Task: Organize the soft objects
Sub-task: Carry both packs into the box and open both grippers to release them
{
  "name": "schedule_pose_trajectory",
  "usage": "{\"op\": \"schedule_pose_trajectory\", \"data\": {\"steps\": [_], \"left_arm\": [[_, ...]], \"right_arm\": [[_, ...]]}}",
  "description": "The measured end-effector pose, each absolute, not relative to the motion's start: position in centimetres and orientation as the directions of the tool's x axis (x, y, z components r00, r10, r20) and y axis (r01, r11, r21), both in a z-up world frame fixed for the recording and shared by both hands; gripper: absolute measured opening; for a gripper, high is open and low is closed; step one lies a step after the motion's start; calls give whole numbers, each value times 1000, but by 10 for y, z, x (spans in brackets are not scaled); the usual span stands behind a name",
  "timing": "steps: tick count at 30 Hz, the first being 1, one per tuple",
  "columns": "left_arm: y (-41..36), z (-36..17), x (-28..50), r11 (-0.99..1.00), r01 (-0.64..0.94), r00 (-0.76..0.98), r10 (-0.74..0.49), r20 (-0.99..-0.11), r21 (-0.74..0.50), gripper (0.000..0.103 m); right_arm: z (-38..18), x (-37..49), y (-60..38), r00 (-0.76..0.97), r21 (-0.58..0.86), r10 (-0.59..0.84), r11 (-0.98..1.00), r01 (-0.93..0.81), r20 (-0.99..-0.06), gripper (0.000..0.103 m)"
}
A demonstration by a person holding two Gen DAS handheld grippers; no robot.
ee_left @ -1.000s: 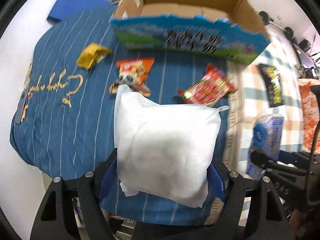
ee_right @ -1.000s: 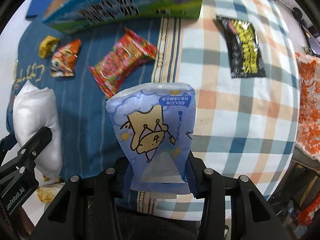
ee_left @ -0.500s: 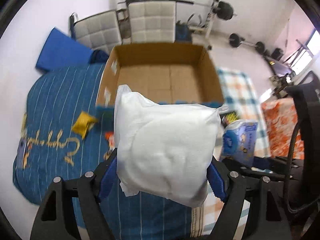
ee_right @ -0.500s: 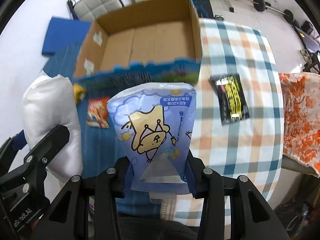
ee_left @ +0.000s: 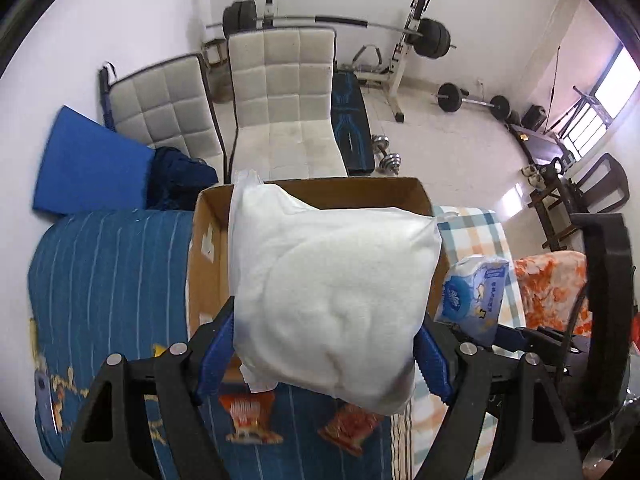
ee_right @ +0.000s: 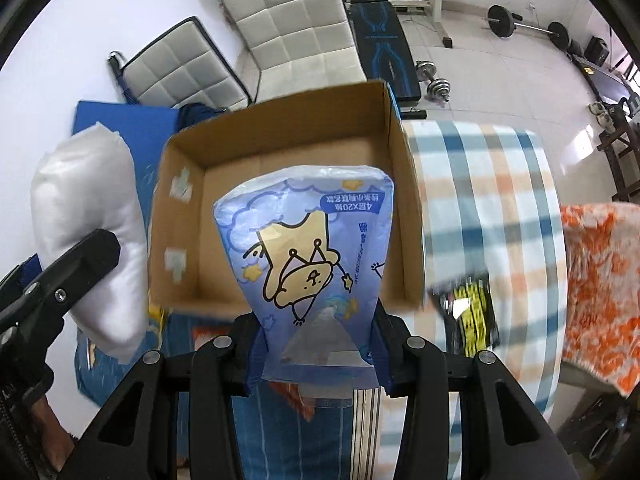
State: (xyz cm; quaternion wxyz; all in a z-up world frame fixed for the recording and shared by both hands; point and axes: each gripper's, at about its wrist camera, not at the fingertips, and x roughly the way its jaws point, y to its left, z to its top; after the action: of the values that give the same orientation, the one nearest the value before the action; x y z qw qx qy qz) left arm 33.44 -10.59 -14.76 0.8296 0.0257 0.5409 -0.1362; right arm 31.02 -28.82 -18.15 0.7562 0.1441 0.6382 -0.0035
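My left gripper is shut on a plump white pillow, which hangs in front of the open cardboard box and hides most of its inside. A blue tissue pack with a cartoon bear is clamped in my right gripper, just above the box's near wall; the box floor that shows is bare. In the right wrist view the white pillow appears at the left, beside the box. In the left wrist view the tissue pack shows at the right.
The box stands on a bed with a blue striped cover and a plaid sheet. Snack packets lie on the blue cover near me, and a black packet on the plaid. White chairs and a weight bench stand beyond.
Both grippers have risen and moved forward with their loads, from over the snack packets to the box's near edge. The box interior has come into view. Neither grip has changed.
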Motion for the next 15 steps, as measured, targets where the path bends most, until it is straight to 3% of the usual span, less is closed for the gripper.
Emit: {"op": "schedule_pose_trajectory", "data": {"steps": [6, 15], "left_arm": [[-105, -207, 410, 962, 194, 219, -232, -948, -191, 77], [-120, -288, 466, 965, 140, 28, -226, -974, -220, 78]], "right_arm": [[-225, 381, -291, 130, 197, 171, 954, 225, -977, 46], [-310, 445, -288, -17, 174, 181, 962, 210, -983, 46]]}}
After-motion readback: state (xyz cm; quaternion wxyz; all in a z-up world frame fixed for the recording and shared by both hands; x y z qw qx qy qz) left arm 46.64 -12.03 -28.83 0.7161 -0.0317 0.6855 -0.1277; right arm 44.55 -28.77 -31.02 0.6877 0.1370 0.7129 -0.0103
